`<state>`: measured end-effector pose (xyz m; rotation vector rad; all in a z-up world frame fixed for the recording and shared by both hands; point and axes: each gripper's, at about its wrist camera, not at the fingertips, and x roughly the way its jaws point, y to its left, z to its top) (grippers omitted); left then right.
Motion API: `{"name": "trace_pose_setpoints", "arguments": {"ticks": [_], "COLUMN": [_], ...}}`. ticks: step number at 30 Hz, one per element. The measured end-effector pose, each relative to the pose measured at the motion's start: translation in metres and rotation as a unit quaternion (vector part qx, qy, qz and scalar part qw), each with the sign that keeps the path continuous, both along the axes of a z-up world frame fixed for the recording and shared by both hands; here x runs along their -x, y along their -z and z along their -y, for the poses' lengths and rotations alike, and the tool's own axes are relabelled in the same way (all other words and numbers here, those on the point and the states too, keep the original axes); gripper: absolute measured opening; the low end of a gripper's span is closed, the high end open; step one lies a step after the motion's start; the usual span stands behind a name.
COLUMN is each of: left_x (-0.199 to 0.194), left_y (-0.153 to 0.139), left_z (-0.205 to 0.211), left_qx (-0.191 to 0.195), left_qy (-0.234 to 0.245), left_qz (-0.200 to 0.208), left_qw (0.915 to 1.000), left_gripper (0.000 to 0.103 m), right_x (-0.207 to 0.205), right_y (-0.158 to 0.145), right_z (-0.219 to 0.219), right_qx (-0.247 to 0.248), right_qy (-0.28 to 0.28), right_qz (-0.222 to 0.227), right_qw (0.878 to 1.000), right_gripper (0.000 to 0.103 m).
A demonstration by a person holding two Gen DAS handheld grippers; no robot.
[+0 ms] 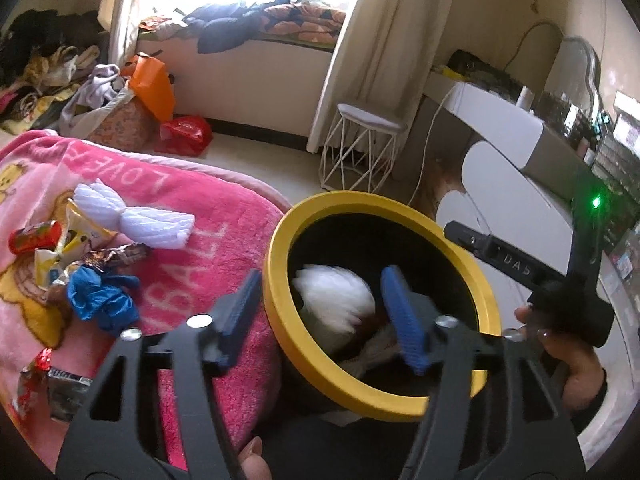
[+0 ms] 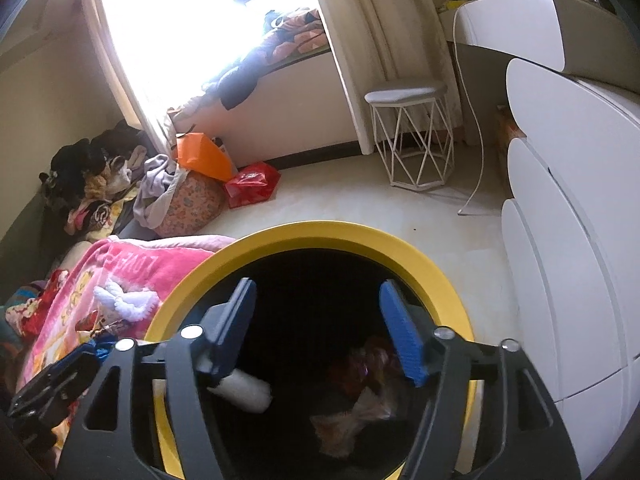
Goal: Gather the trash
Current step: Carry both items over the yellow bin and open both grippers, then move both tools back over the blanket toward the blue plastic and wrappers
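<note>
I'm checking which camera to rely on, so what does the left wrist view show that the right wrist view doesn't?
Only the left wrist view shows the blue crumpled plastic, the red candy wrapper, the person's hand holding the right gripper, and a white foam piece blurred inside the bin. Only the right wrist view shows a white roll by its left finger and the wrappers on the bin floor. Both show the yellow-rimmed bin, pink blanket, white foam net and wire stool.
</note>
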<state>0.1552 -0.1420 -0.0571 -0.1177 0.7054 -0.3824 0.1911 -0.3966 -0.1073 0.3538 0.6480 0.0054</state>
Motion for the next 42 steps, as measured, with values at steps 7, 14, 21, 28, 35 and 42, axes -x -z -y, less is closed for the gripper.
{"name": "trace_pose_setpoints", "arguments": {"ticks": [7, 14, 21, 28, 35, 42], "left_x": [0.011, 0.019, 0.027, 0.033, 0.036, 0.034], "left_y": [-0.01, -0.016, -0.028, -0.036, -0.04, -0.038], "left_z": [-0.026, -0.047, -0.066, -0.083, -0.1, -0.122], "left_qx": [0.034, 0.036, 0.032, 0.035, 0.041, 0.042], "left_qy": [-0.036, -0.064, -0.088, -0.109, -0.129, -0.156], "left_qz": [0.016, 0.027, 0.048, 0.062, 0.068, 0.069], "left_qw": [0.9986, 0.9969, 0.9945, 0.9914, 0.9885, 0.9845], "left_gripper": [0.092, 0.093, 0.093, 0.093, 0.093, 0.093], "right_x": [0.003, 0.011, 0.019, 0.025, 0.03, 0.033], "right_y": [0.0, -0.012, -0.025, -0.033, -0.041, -0.044], "right_z": [-0.004, -0.021, -0.045, -0.066, -0.083, -0.098], "right_qx": [0.01, 0.019, 0.028, 0.037, 0.043, 0.052], "right_qy": [0.006, -0.011, -0.049, -0.078, -0.099, -0.124], "right_qz": [0.005, 0.03, 0.055, 0.066, 0.076, 0.08], "right_qw": [1.0, 0.999, 0.997, 0.994, 0.991, 0.988], "right_gripper": [0.078, 0.078, 0.08, 0.081, 0.081, 0.081]}}
